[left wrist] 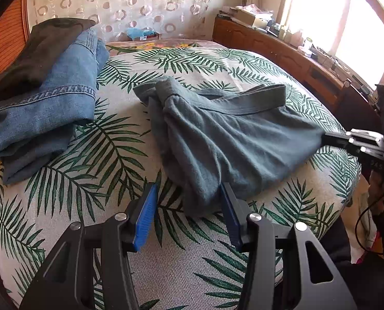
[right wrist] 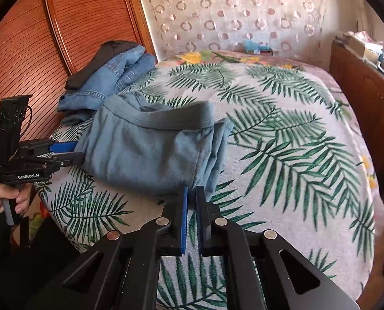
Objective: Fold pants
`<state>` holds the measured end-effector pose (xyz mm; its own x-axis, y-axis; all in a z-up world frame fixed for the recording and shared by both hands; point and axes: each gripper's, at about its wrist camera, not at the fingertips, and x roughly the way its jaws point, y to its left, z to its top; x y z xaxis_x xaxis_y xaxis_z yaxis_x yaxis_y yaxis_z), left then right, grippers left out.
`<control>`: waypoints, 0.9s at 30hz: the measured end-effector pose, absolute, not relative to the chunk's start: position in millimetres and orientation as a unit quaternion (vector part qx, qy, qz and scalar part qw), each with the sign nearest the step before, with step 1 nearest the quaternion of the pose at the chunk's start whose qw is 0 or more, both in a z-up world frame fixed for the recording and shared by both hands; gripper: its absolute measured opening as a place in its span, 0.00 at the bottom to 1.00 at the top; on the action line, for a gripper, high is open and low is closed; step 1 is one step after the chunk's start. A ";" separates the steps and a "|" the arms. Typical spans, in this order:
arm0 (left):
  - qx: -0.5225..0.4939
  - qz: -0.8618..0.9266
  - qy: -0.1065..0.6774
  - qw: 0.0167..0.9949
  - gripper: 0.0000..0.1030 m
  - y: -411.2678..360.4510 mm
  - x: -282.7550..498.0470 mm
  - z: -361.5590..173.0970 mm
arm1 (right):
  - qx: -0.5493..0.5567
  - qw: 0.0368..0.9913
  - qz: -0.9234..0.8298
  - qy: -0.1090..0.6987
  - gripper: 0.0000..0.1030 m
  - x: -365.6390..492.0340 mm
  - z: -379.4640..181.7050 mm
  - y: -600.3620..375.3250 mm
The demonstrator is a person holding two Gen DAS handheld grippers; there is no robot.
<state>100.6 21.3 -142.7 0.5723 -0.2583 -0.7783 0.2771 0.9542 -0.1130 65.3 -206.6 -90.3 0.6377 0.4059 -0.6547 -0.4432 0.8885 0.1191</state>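
Observation:
Grey-blue pants [left wrist: 225, 139] lie bunched on the palm-leaf bedspread [left wrist: 94, 170], waistband toward the far side; they also show in the right wrist view [right wrist: 145, 152]. My left gripper [left wrist: 189, 193] is open, its blue pads either side of the pants' near corner; it also shows in the right wrist view [right wrist: 74, 151]. My right gripper [right wrist: 191, 193] is shut on the pants' near edge; it shows at the right in the left wrist view [left wrist: 326, 137], pinching the fabric.
Folded blue jeans [left wrist: 47, 108] with a dark garment [left wrist: 37, 54] on top sit at the bed's far left by the wooden headboard [right wrist: 63, 25]. A wooden cabinet [left wrist: 282, 51] with clutter runs along the right under a bright window.

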 end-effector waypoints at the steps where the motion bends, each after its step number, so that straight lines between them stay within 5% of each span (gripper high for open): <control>1: 0.010 -0.152 0.438 0.886 0.49 21.3 100.6 -143.9 | -0.023 0.907 0.228 0.353 0.03 64.7 -89.7 -210.1; 20: -0.001 -0.145 0.404 0.903 0.49 24.6 99.2 -120.5 | -0.023 0.917 0.224 0.329 0.06 63.2 -67.8 -211.1; 26: -0.004 -0.140 0.385 0.912 0.52 26.9 105.2 -107.5 | -0.014 0.924 0.219 0.315 0.33 70.1 -62.2 -202.3; 27: -0.003 -0.137 0.383 0.913 0.63 26.6 106.8 -105.9 | -0.017 0.924 0.218 0.314 0.36 71.5 -61.7 -200.4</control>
<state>106.8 26.6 -105.9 0.6686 -0.2533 -0.6992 0.2482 0.9623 -0.1112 71.5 -200.4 -61.7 0.7081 0.3917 -0.5875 -0.4125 0.9048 0.1061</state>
